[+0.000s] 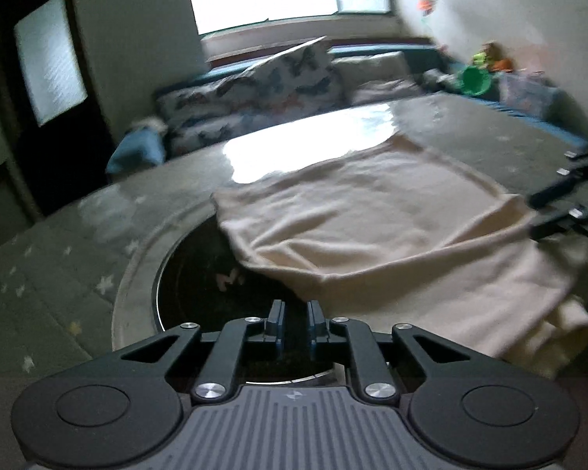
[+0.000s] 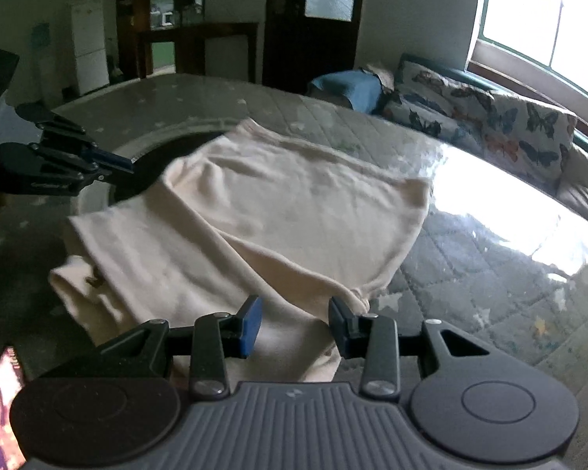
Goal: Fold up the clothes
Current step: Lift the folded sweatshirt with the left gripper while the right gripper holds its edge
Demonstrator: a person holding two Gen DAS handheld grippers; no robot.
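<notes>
- The cream garment point(image 2: 278, 211) lies partly folded on a grey quilted table point(image 2: 490, 274) with star marks, one layer turned over another.
- The right gripper point(image 2: 295, 323) has its jaws spread wide and holds nothing; the garment's near edge lies just ahead of and beneath its blue-padded fingers point(image 2: 252, 323).
- The left gripper point(image 1: 295, 323) has its jaws a narrow gap apart, with nothing between them; the garment point(image 1: 392, 227) lies ahead of it and to its right.
- Directly ahead of the left gripper is a dark round inset point(image 1: 200, 274) in the table, which the garment partly covers.
- A butterfly-print cushion point(image 2: 501, 125) sits beyond the table's far side.
</notes>
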